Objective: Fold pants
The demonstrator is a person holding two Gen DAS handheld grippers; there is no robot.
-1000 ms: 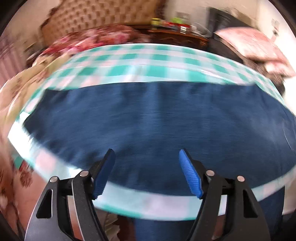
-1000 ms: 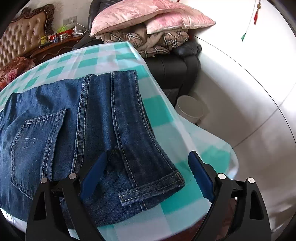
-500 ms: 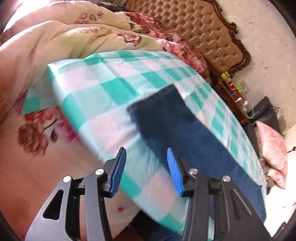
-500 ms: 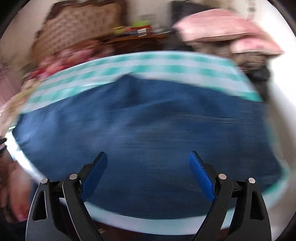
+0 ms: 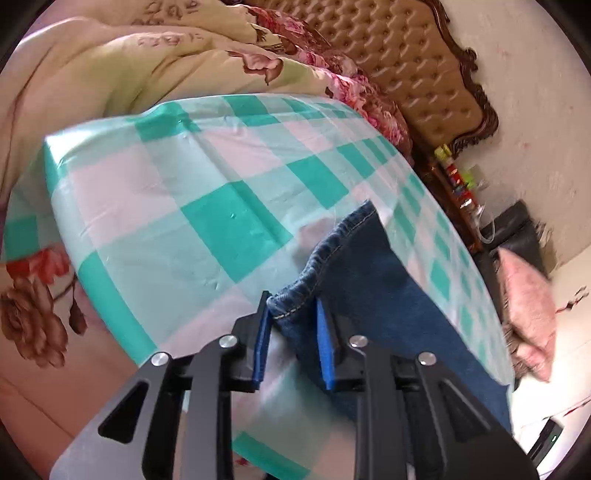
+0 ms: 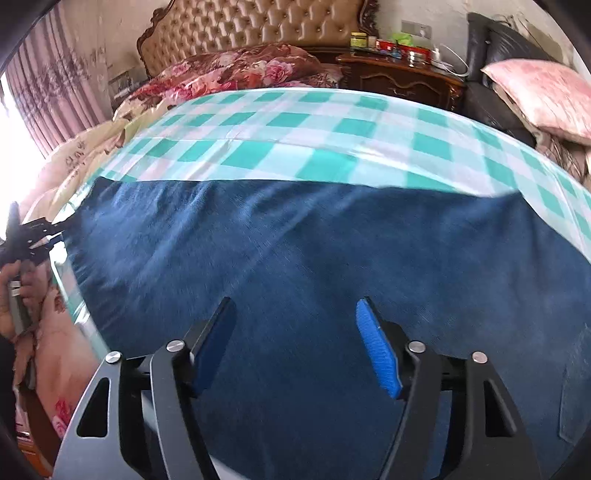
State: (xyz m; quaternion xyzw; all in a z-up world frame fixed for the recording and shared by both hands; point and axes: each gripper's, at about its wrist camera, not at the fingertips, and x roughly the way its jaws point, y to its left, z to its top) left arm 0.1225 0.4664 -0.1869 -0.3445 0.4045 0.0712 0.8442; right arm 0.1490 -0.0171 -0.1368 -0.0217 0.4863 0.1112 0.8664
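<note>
Dark blue jeans (image 6: 295,266) lie flat across a table with a green and white checked cloth (image 6: 295,125). In the left wrist view my left gripper (image 5: 293,314) is shut on the stitched hem of a jeans leg (image 5: 295,301), at the leg's end near the table's left side; the rest of the leg (image 5: 388,295) runs away to the right. My right gripper (image 6: 295,325) is open and empty, hovering over the middle of the jeans. The left gripper also shows small at the far left of the right wrist view (image 6: 29,236).
A bed with floral quilts (image 5: 129,55) and a tufted headboard (image 6: 251,26) stands behind the table. A dark wooden nightstand (image 6: 402,77) and a black sofa with a pink pillow (image 6: 546,96) are at the back right.
My left gripper has closed on the hem of the jeans leg after swinging to the table's left end. My right gripper has swung from the waistband end to over the jeans' middle, staying open.
</note>
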